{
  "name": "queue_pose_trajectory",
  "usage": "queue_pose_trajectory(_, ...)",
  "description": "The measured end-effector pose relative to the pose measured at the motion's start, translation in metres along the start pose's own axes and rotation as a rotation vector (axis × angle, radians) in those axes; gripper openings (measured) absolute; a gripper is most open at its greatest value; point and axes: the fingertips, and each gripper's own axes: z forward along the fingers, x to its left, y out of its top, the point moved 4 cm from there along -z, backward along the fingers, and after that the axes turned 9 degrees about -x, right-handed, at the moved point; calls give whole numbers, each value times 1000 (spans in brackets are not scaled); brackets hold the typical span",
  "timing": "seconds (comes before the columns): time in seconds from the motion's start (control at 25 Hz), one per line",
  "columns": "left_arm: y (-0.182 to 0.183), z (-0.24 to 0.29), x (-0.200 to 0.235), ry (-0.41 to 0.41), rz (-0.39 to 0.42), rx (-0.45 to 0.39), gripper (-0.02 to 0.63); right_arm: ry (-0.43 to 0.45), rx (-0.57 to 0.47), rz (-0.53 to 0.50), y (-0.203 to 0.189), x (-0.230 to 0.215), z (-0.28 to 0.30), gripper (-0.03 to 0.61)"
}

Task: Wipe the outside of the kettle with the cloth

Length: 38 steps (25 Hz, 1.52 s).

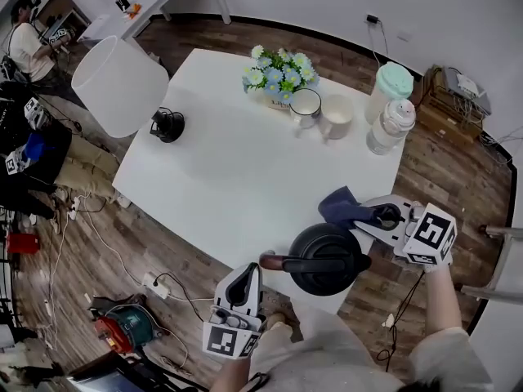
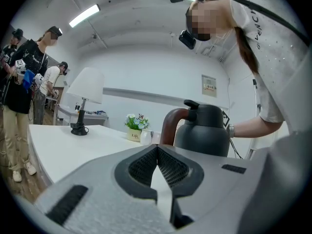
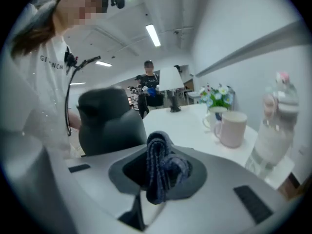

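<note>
Head view: kettle (image 1: 327,260), near right edge of table (image 1: 221,170). Right gripper (image 1: 372,216) clamped on cloth (image 1: 343,206), just beside kettle. Left gripper (image 1: 252,273) closed, empty, beside handle. Risk: unsteadied kettle, pushed by wiping, slides off edge.

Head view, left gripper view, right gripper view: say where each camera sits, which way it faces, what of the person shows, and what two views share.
Head view: on the person's head, looking down at the table; forearms, left hand-held gripper and right hand-held gripper show.
Left gripper view: on that gripper, facing the kettle from its handle side; shut jaws and torso show.
Right gripper view: on that gripper, facing the kettle's other side; jaws clamp the cloth.
All three share the kettle.
</note>
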Motion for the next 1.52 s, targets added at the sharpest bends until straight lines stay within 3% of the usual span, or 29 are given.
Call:
queue_pose_trajectory(0.16, 18, 1, 3, -5, 4, -33, 8, 193, -65, -121, 91, 15, -6, 63)
queue_pose_trajectory(0.32, 24, 0, 4, 10, -8, -60, 8, 493, 67, -222, 139, 32, 13, 63)
queue_pose_trajectory(0.52, 26, -5, 7, 46, -25, -84, 8, 825, 334, -332, 142, 48, 57, 63)
queue_pose_trajectory(0.72, 26, 2, -1, 29, -50, -109, 8, 1033, 544, -215, 118, 53, 91, 63)
queue_pose_trajectory(0.96, 22, 1, -12, 30, -72, -111, 8, 1170, 657, -29, 91, 51, 134, 63)
queue_pose_trajectory(1.12, 15, -5, -15, 57, -81, -106, 8, 1206, 803, 93, 61, 50, 155, 63)
queue_pose_trajectory(1.36, 8, -18, -16, 86, -87, -102, 8, 1153, 893, 117, 21, 55, 171, 63)
queue_pose_trajectory(1.52, 7, -26, -16, 82, -83, -90, 8, 1030, 873, 2, 3, 50, 176, 63)
